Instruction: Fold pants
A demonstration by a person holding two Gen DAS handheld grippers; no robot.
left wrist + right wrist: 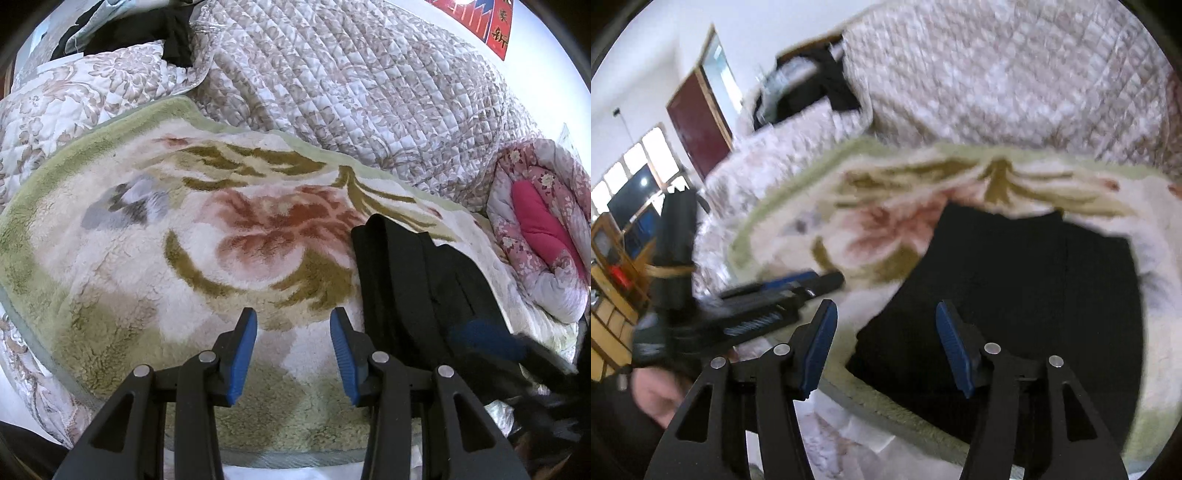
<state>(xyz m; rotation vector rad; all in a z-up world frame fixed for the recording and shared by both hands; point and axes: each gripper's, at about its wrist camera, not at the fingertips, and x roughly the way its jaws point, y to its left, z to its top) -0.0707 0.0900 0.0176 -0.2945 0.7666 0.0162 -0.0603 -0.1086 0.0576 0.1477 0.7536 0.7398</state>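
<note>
Black pants lie folded on floral fleece blanket spread over bed, toward blanket's right side. Left claw hangs above bare blanket just left of pants, jaws apart, nothing between blue pads. Right claw above pants, jaws wide, pads clear of fabric. Quilted cover heaped behind blanket.

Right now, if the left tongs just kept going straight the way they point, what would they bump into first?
Most likely the fluffy floral blanket: the left tongs stand open and empty, angled down at its bare pile. The black pants lie off to their right, out of that line. Depth is hard to judge through the fisheye.
</note>
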